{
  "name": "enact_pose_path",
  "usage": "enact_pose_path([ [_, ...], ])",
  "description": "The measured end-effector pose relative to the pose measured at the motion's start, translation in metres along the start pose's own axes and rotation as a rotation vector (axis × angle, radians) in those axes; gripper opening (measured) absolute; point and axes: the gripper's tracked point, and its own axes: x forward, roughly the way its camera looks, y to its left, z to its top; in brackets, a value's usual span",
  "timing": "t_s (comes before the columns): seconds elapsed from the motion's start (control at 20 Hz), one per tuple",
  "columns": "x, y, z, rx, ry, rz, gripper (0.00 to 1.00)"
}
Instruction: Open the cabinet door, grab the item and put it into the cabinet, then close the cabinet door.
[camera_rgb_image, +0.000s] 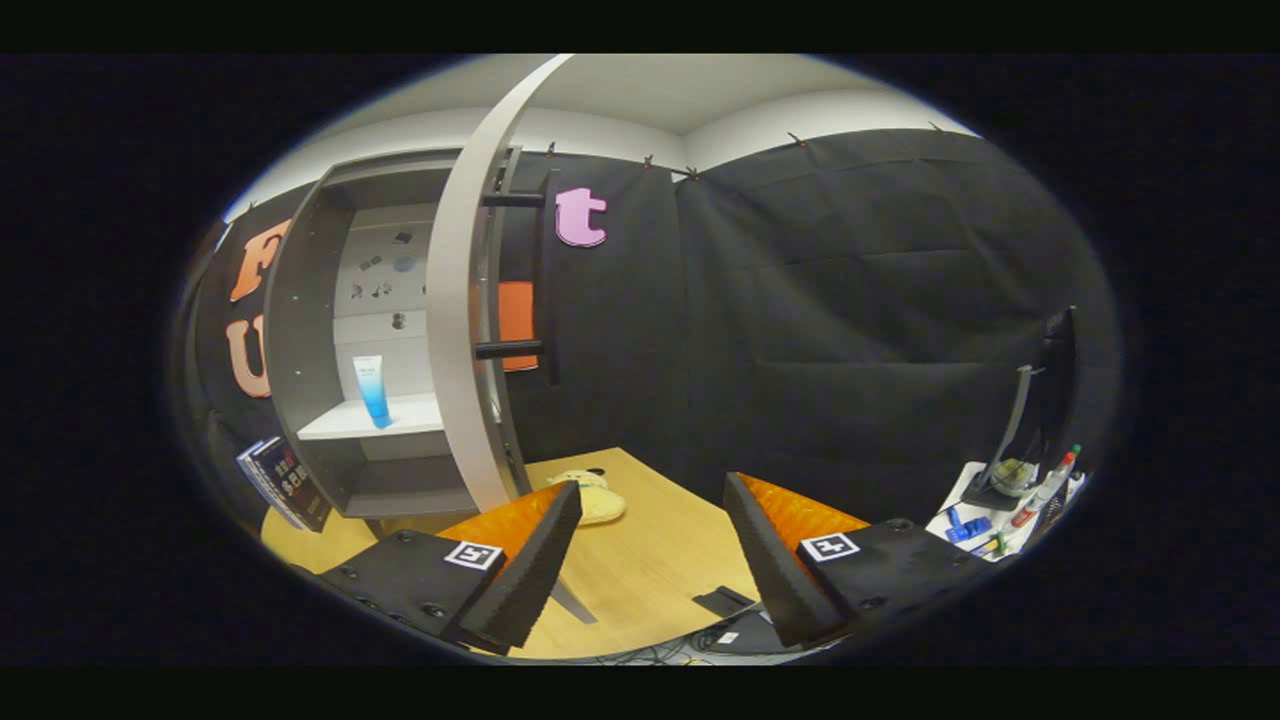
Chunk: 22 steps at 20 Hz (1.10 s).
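The grey cabinet (300, 330) stands on the wooden table (660, 560), off to the left beyond my fingers. Its door (455, 300) is swung open and shows edge-on, with a dark bar handle (548, 290) on its outer side. A blue and white tube (372, 390) stands upright on the white shelf (350, 420) inside the cabinet. My gripper (650, 520) is open, well back from the cabinet, with nothing between its fingers. The left fingertip (540, 560) lies below the door's lower edge.
A small yellow plush toy (598, 497) lies on the table just right of the door's foot. Books (285, 485) lean against the cabinet's left side. A white side table (1000, 510) with bottles and small tools stands at the right.
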Motion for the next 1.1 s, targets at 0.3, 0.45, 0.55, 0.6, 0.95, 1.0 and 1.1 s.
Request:
enact_pose_path([
  [0.3,-0.018,0.064,-0.008,-0.034,0.009,0.104,0.93],
  [0.45,-0.026,0.113,-0.014,-0.049,0.017,0.192,0.93],
  [0.55,-0.032,0.147,-0.019,-0.051,0.023,0.259,0.93],
  [0.6,-0.035,0.165,-0.021,-0.05,0.026,0.296,0.93],
  [0.95,-0.018,0.305,-0.027,-0.079,0.047,0.52,0.94],
  [1.0,-0.011,0.326,-0.029,-0.093,0.046,0.546,0.94],
  [1.1,0.011,0.362,-0.033,-0.139,0.047,0.568,0.94],
])
